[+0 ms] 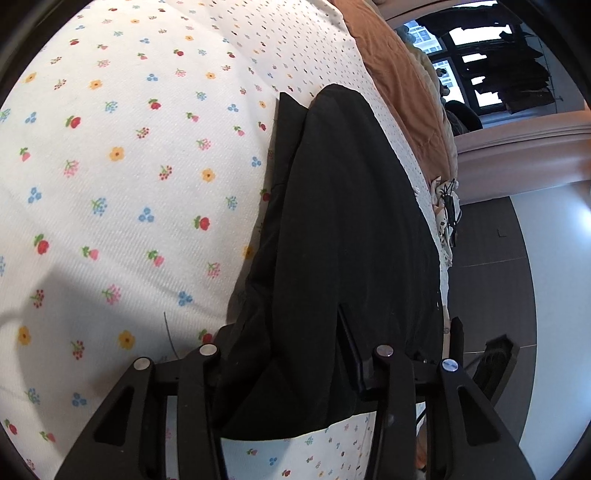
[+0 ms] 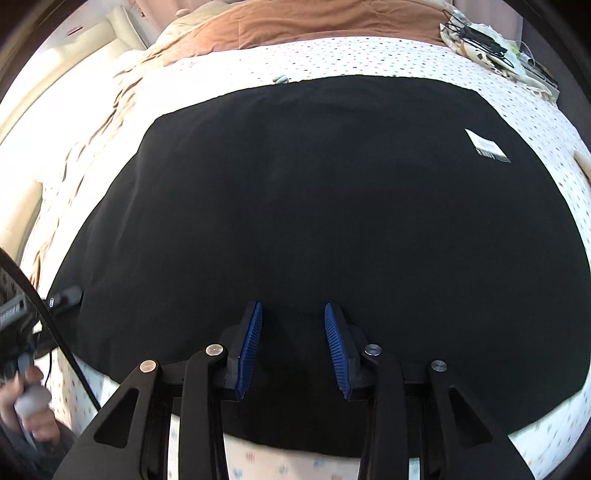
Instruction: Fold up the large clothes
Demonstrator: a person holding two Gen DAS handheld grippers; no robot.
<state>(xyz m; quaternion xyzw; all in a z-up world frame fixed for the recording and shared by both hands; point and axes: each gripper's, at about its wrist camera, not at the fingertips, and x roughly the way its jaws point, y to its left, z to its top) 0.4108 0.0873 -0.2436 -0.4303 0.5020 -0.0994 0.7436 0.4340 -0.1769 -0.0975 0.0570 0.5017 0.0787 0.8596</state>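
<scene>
We see a large black garment (image 2: 314, 221) spread flat on a bed with a flowered sheet (image 1: 110, 166), near the bed's edge. A white label (image 2: 487, 145) lies on the cloth toward its far right corner.

Our right gripper (image 2: 293, 347) sits over the near hem. Its jaws stand partly open, the blue pads (image 2: 251, 343) apart with black cloth under and between them, and they do not press on it.

Our left gripper (image 1: 291, 373) is at the garment's end, where folds of cloth bunch up between the fingers and hide the pads, so we cannot tell whether it grips.

A brown blanket (image 2: 314, 26) lies bunched beyond the garment, and a heap of hangers and cloth (image 2: 480, 33) sits at the far right corner. A hand (image 2: 26, 402) shows at lower left in the right view.
</scene>
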